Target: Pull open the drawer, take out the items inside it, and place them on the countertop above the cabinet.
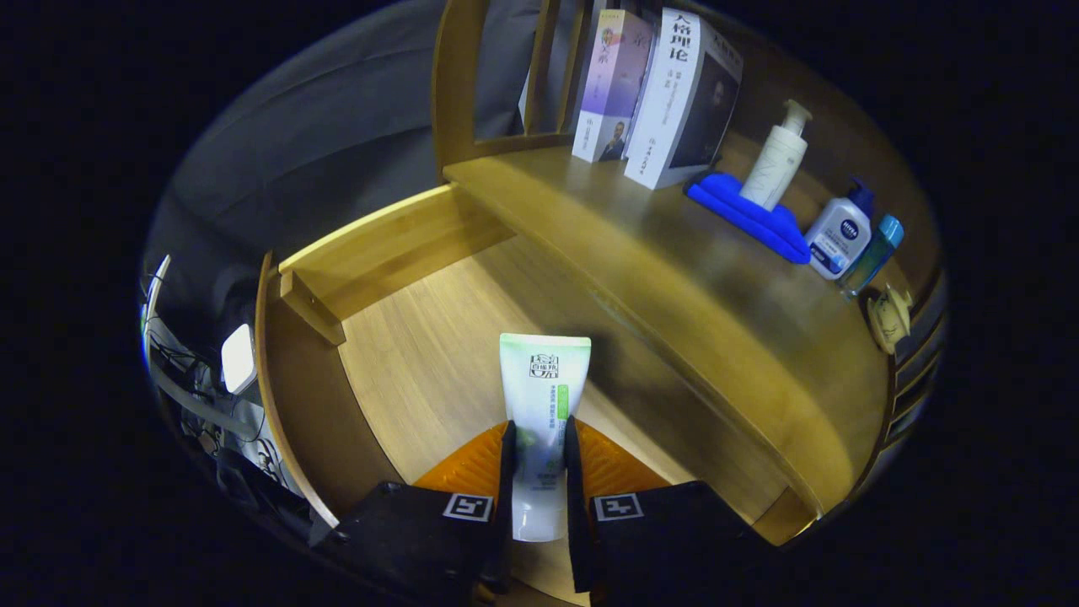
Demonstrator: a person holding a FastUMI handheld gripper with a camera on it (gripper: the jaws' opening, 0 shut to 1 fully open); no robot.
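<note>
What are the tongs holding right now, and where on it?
The tongs are shut on the white and green tube, gripping its lower body from both sides above the open drawer; the crimped end points away from the fingers.

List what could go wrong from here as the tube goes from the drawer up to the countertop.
1. The hand-held gripper is shut on the tube near its lower end, so the long free end may swing or slip.
2. The countertop edge overhangs the open drawer; the tube could catch on it while rising.
3. The bottles, blue cloth and books crowd the far side; placing there may topple one.
</note>
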